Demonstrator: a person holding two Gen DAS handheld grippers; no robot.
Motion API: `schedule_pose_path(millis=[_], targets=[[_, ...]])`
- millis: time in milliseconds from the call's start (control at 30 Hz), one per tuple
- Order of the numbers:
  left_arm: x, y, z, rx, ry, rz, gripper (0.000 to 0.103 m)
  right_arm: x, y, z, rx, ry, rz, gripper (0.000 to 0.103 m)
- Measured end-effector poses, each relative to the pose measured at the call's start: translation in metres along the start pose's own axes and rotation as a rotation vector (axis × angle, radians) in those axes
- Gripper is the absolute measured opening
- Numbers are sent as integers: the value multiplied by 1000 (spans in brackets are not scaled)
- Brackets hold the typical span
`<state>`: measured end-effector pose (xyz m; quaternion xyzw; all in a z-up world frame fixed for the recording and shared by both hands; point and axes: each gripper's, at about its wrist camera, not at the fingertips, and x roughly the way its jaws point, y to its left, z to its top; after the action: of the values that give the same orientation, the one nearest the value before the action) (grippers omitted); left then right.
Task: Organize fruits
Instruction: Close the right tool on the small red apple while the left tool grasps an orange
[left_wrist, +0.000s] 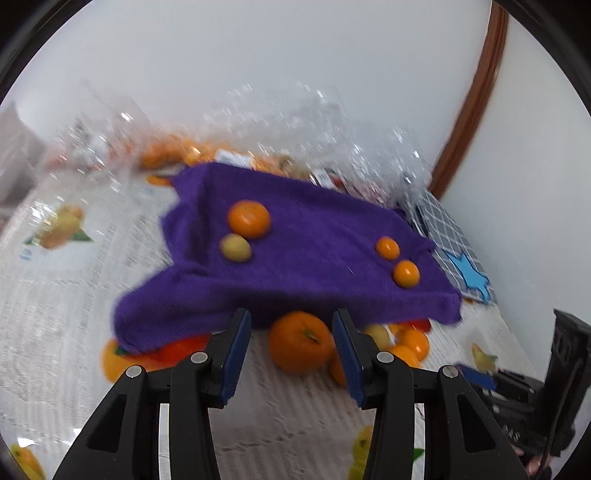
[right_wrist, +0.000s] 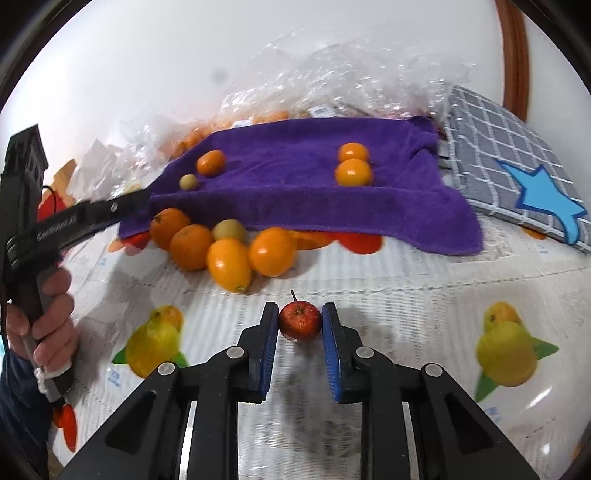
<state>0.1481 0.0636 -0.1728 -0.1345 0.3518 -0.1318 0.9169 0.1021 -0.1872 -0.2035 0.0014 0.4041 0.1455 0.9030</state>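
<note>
A purple towel (left_wrist: 306, 251) lies over a raised surface and carries an orange (left_wrist: 248, 218), a small yellow-green fruit (left_wrist: 235, 247) and two small oranges (left_wrist: 388, 247). My left gripper (left_wrist: 291, 325) is open, its jaws on either side of an orange (left_wrist: 300, 343) lying in front of the towel's edge. My right gripper (right_wrist: 300, 320) is shut on a small red apple (right_wrist: 299, 320) just above the tablecloth. A pile of oranges (right_wrist: 229, 254) sits in front of the towel (right_wrist: 295, 177) in the right wrist view.
Crumpled clear plastic bags (right_wrist: 332, 74) with more fruit lie behind the towel against the white wall. A grey checked cloth with a blue star (right_wrist: 517, 166) lies to the right. The fruit-print tablecloth (right_wrist: 406, 295) covers the table. The left gripper's handle (right_wrist: 33, 206) is at left.
</note>
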Motion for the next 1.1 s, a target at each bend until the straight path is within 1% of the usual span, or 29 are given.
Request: schedule_pose_path(millis=[67,167,300,367,400,467,600,733,800,967,1067,1100], targets=[[7,-4,-2,13,28,1,44,1,-9,2,16,3,-17,24],[14,-9,-5,37,59,30,44,2,-16,1,51,7,9,24],[23,-8,-6,30,103,59,44,2,-15,1,42,8,19,24],[22,-8,-6,29,98,58,43,4,-14,1,36,18,24,24],[22,-8,-7,30,93,55,40,4,-13,2,35,21,26,24],[16,-6,-7,16,69,47,40,4,-13,2,36,21,27,24],[3,8,-5,-34,36,90,40,2,-17,0,56,14,19,24],[1,21,-6,-70,61,122,40,0,-19,-1,68,11,10,24],[2,21,-7,-63,65,125,40,2,-18,0,60,20,3,24],[8,11,-9,-6,78,176,41,3,-17,0,55,22,0,24],[6,14,-10,-26,70,164,41,3,-19,0,62,23,9,24],[4,15,-10,-39,53,163,40,3,-19,-1,63,24,10,24]])
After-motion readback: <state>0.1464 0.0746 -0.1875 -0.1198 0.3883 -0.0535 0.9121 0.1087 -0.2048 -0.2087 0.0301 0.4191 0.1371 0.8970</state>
